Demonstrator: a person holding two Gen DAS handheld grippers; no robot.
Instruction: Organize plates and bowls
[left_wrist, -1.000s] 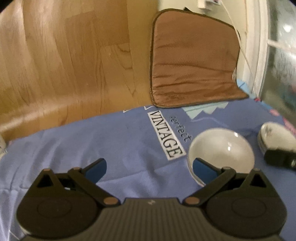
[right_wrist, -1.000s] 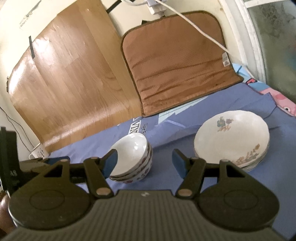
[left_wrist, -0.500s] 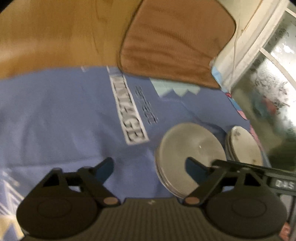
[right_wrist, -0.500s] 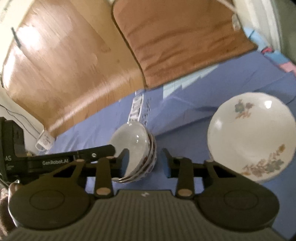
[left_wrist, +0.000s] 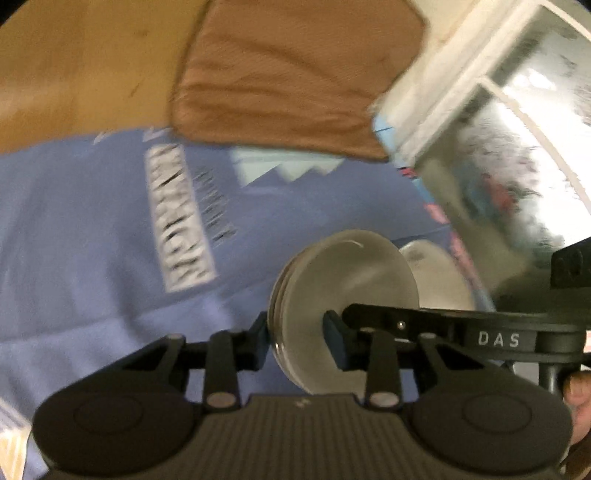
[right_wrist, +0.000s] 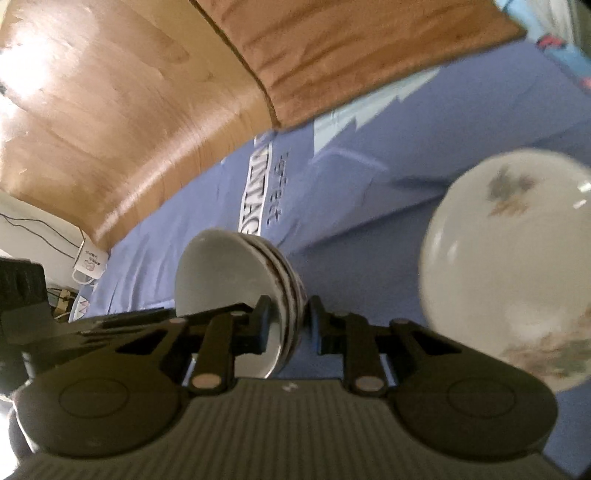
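Observation:
A stack of white bowls with dark rim bands (right_wrist: 236, 280) sits on the blue cloth (right_wrist: 369, 206). My right gripper (right_wrist: 286, 325) is shut on the stack's right rim, one finger inside and one outside. My left gripper (left_wrist: 295, 341) is shut on the left rim of the same stack of bowls (left_wrist: 343, 291). A stack of white floral plates (right_wrist: 509, 273) lies to the right, and it also shows in the left wrist view (left_wrist: 439, 277) behind the bowls.
A brown cushion (left_wrist: 280, 74) leans on a wooden board (right_wrist: 110, 103) at the back. A frosted window (left_wrist: 517, 177) is at the right. A white charger (right_wrist: 90, 264) lies at the cloth's left edge.
Both grippers moved in toward the bowl stack and closed on its opposite rims. The views are tilted and blurred by motion.

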